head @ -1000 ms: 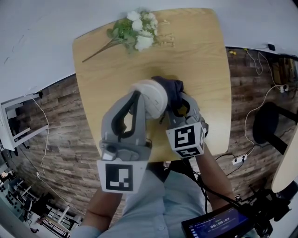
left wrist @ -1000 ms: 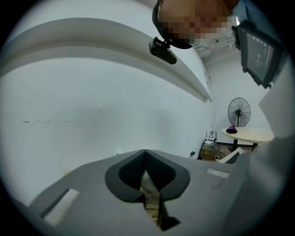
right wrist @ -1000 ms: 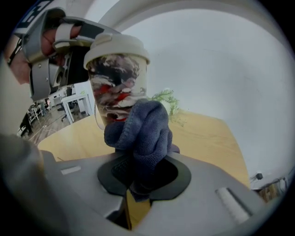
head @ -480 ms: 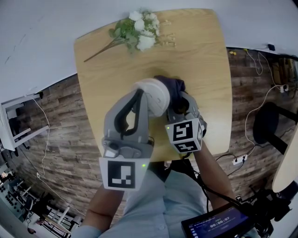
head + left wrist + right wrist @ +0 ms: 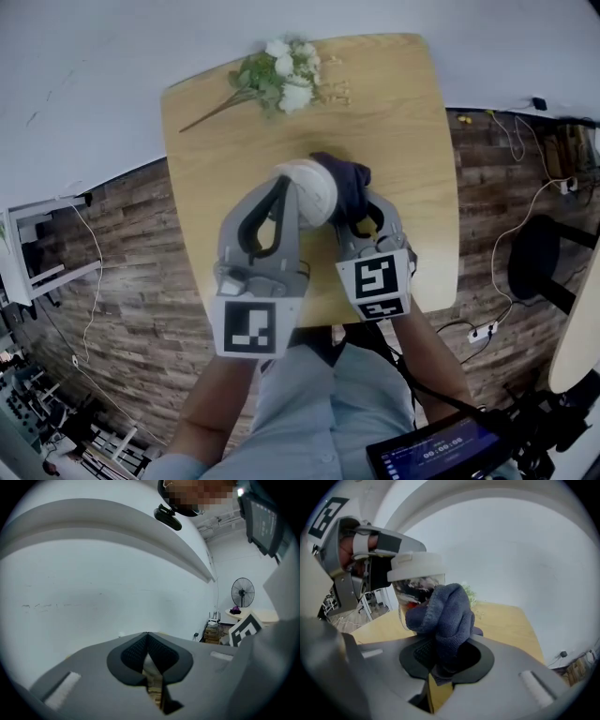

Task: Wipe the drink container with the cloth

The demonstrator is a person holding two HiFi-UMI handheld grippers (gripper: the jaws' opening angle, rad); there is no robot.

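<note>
The drink container (image 5: 309, 192), a clear cup with a white lid, is held above the round wooden table (image 5: 403, 112). My left gripper (image 5: 284, 187) is shut on its lid edge from the left. My right gripper (image 5: 361, 216) is shut on a dark blue cloth (image 5: 345, 183) that presses against the container's right side. In the right gripper view the bunched cloth (image 5: 445, 616) rises from the jaws and touches the cup (image 5: 415, 581) just under the lid, with the left gripper (image 5: 382, 571) beside it. In the left gripper view the jaws (image 5: 149, 660) stand nearly together with a pale sliver between them.
A bunch of white flowers (image 5: 281, 70) lies at the table's far edge. Wooden floor with cables surrounds the table, a black stool (image 5: 534, 248) stands to the right, and a white frame (image 5: 37, 244) to the left. A screen (image 5: 441, 455) sits near my lap.
Both grippers, the container and the cloth have shifted slightly right and up in the head view. The cloth stays against the container's right side and both grips are unchanged.
</note>
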